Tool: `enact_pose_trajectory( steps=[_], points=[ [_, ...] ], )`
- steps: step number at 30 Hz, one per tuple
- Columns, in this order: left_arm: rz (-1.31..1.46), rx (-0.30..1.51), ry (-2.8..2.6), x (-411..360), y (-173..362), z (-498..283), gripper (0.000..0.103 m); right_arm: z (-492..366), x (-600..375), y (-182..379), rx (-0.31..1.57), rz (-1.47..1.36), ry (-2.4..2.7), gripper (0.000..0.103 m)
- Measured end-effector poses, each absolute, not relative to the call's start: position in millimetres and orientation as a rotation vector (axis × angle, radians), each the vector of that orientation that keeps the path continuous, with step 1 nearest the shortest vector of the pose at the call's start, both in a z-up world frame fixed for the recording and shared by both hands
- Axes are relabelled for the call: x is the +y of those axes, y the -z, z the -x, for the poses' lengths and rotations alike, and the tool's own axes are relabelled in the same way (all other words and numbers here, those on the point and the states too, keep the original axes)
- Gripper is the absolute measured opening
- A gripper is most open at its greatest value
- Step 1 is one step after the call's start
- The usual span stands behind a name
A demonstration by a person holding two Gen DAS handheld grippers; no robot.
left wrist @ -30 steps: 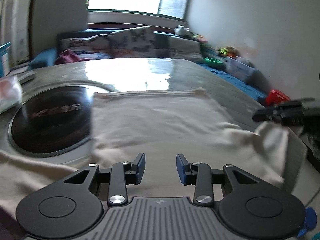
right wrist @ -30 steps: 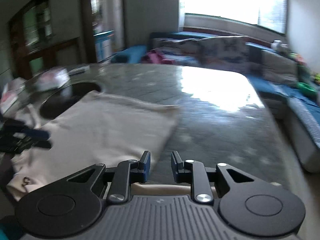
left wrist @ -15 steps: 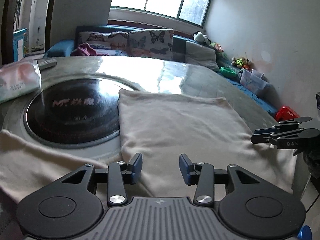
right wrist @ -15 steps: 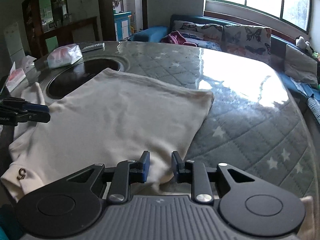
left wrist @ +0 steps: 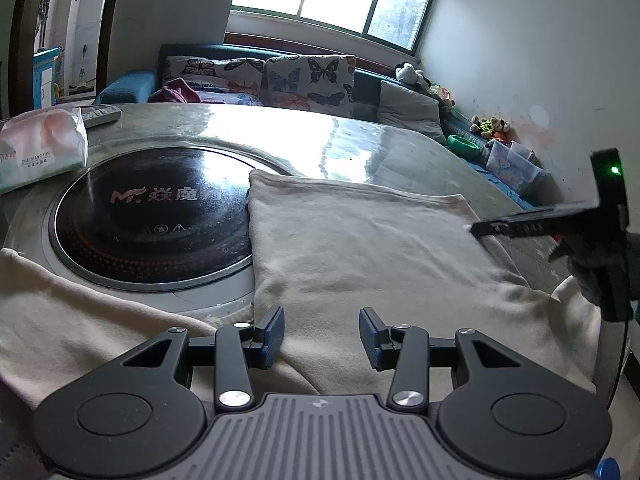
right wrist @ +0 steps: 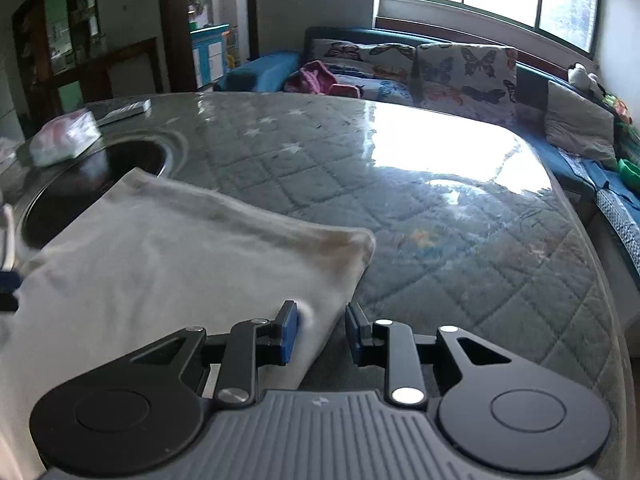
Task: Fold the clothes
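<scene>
A cream garment (left wrist: pixel 360 248) lies flat on the table, folded into a rectangle, with one sleeve (left wrist: pixel 60 312) spread to the left. My left gripper (left wrist: pixel 322 336) is open just above the garment's near edge, with cloth below the gap. My right gripper (right wrist: pixel 320 332) is open low over the garment's (right wrist: pixel 168 256) right edge, which runs between its blue pads (right wrist: pixel 289 332). In the left wrist view the right gripper (left wrist: pixel 480 229) shows edge-on at the right, held by a gloved hand (left wrist: pixel 600 276).
A black round induction cooktop (left wrist: pixel 152 216) is set into the table (right wrist: pixel 440 220), partly under the garment. A tissue pack (left wrist: pixel 40 148) and a remote (left wrist: pixel 100 114) lie at the far left. A sofa with butterfly cushions (left wrist: pixel 304 80) stands behind the table.
The right gripper has moved forward along the garment's right edge toward its far corner. The left gripper has settled over the near edge. Both have stayed open.
</scene>
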State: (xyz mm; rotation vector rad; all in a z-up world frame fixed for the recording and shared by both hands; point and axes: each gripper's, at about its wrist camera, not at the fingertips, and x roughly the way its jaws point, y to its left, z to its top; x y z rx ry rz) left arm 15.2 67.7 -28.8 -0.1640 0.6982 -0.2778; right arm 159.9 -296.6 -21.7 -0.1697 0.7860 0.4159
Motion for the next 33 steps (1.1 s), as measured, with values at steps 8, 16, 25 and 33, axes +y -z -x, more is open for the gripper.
enact_pose_trajectory(
  steps=[8, 16, 25, 33],
  points=[
    [0.157, 0.697, 0.279, 68, 29, -17, 0.045, -190, -291, 25, 0.766, 0.170, -0.387, 0.014],
    [0.169, 0.691, 0.263, 69, 29, -16, 0.045, -215, -289, 28, 0.756, 0.172, -0.380, 0.016],
    [0.165, 0.684, 0.217, 72, 23, -5, 0.050, -169, -277, 1, 0.723, 0.254, -0.489, 0.032],
    [0.133, 0.654, 0.204, 74, 18, 18, 0.051, -68, -236, 4, 0.725, 0.390, -0.728, 0.045]
  ],
)
